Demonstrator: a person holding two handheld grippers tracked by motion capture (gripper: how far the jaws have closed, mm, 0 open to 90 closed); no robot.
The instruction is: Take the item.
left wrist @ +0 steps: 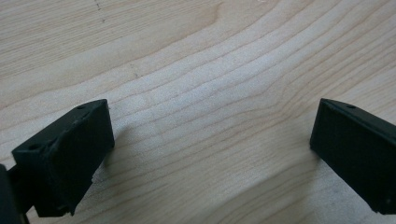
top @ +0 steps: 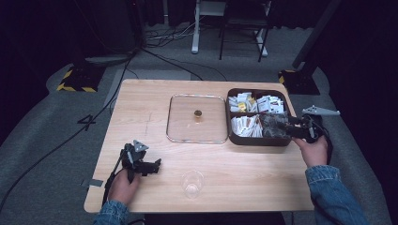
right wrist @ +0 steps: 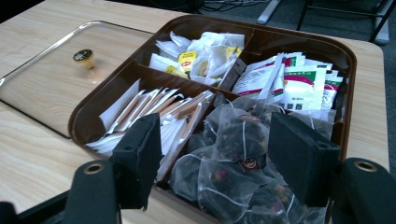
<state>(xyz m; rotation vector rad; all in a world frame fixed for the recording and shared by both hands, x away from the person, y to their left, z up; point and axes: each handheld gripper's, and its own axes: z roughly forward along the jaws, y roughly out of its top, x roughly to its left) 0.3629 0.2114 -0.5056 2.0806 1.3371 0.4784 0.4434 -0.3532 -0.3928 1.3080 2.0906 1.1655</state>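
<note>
Right gripper (right wrist: 219, 154) fingers wide, poised over mesh tea bags (right wrist: 233, 158) in box (top: 233, 136), likely lining up a pick. Left gripper (left wrist: 210, 154) wide, parked on worktop (top: 141, 103) by cup (top: 192, 183).

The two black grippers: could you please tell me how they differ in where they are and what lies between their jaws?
The left gripper rests low on bare light wooden table, nothing between its jaws. The right gripper reaches over the brown four-compartment tray, jaws flanking clear mesh tea bags. The left points right, the right points left. Both are open.
</note>
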